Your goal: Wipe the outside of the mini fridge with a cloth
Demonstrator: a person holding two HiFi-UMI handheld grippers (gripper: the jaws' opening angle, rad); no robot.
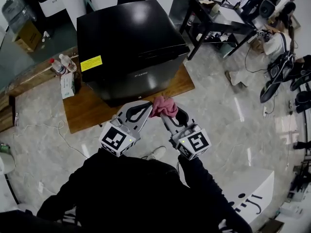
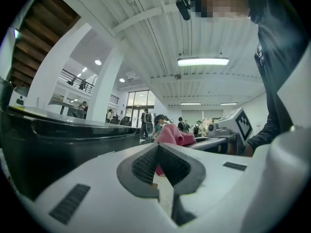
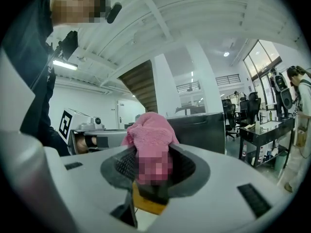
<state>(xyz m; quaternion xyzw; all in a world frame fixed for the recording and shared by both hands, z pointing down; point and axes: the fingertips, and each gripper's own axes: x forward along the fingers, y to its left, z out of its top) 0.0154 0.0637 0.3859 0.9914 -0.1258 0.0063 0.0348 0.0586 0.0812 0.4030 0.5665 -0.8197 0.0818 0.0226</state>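
Head view, two hand-held grippers before a black mini fridge [image 1: 131, 42], which stands upright on a low wooden bench [image 1: 82, 113] in the upper centre of the frame. A yellow label [image 1: 91, 63] lies on its top, toward the left edge. Two bottles [image 1: 63, 64] and a white carton [image 1: 68, 84] stand on the bench just left of the fridge.

The pink cloth [image 1: 164, 107] is bunched at frame centre, just below the fridge's front face and apart from it. The right tongs [image 1: 165, 116] are clenched on it (in the right gripper view the cloth [image 3: 148, 130] rises between the two pads, with the fridge [image 3: 199, 130] behind).

The left tongs [image 1: 147, 107] meet the cloth's left edge. In the left gripper view their pads [image 2: 146, 164] are drawn together at the tips, and a sliver of pink shows between them. The rest of the cloth [image 2: 172, 134] sits just beyond, and the fridge [image 2: 58, 135] fills the left of that frame.

The person's dark sleeves [image 1: 136, 188] occupy the lower centre.
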